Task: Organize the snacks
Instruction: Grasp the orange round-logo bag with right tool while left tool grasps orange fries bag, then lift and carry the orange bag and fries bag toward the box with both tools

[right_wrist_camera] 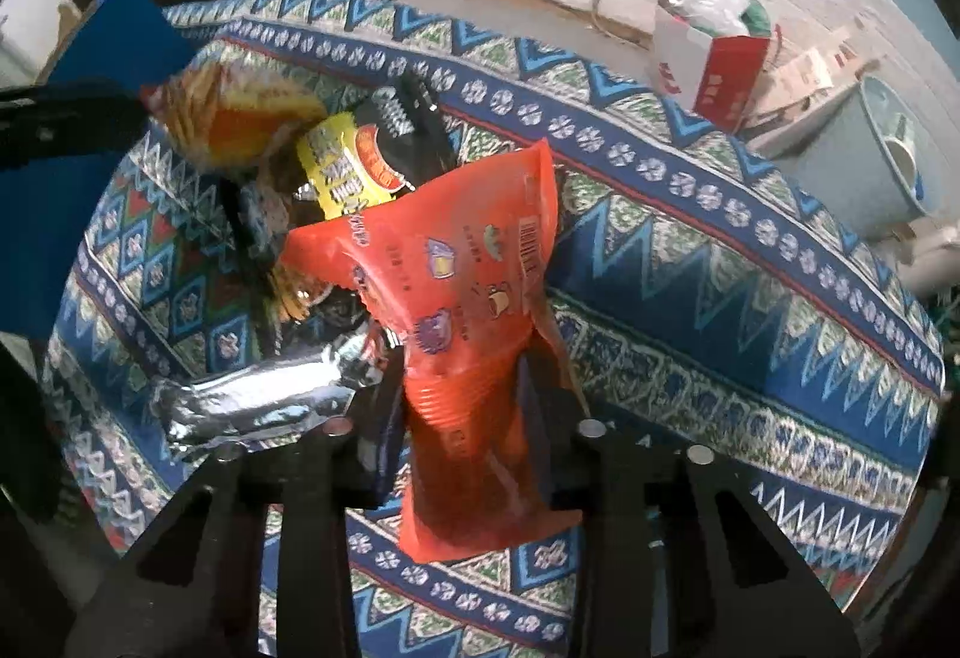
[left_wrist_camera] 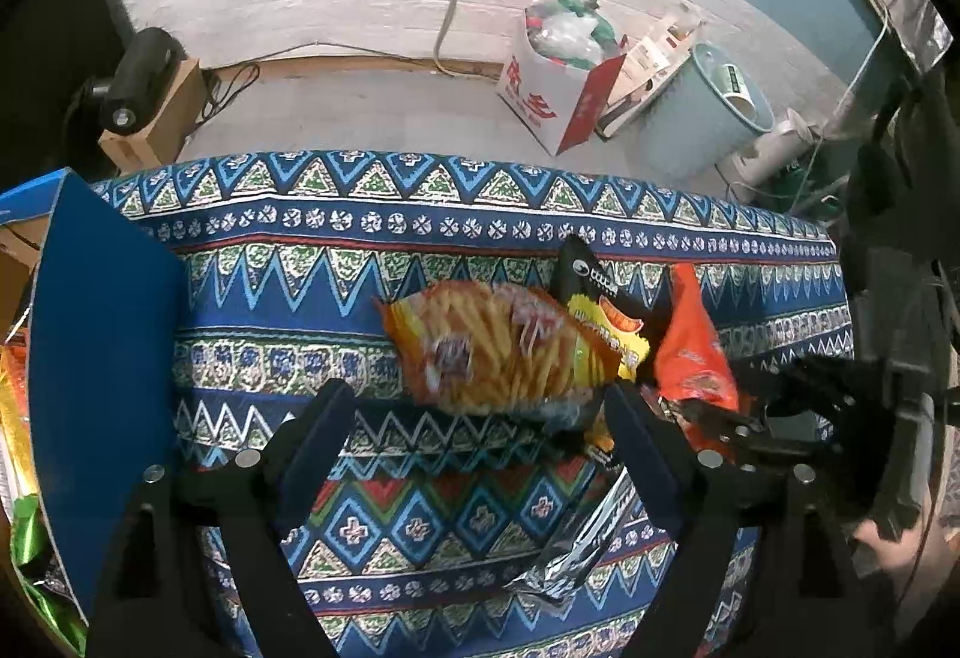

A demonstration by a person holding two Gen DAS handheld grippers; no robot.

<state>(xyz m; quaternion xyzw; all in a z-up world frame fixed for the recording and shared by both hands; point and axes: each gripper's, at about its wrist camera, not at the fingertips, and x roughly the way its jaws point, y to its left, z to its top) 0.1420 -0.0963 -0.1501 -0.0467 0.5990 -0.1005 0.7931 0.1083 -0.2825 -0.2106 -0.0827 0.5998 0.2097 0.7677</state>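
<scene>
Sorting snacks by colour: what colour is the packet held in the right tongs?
Orange-red packet, with small printed pictures and a barcode; it shows best in the right wrist view, pinched by the right tongs.

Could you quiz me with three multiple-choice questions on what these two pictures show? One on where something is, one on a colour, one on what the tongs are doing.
1. Where does the silver foil packet lie?
A. On the patterned cloth, to the left of the orange packet
B. Inside the pale blue bucket
C. On the bare floor

2. What colour is the box flap at the left edge of the left wrist view?
A. Red
B. Blue
C. White

3. What are the right tongs doing?
A. Open over bare cloth
B. Shut on the orange packet
C. Shut on the wall plug

Answers: 1 A, the foil rests on the cloth left of the orange packet. 2 B, the flap is plain dark blue. 3 B, the packet's lower end is pinched between both fingers. The left tongs stand open before the fries packet.
</scene>
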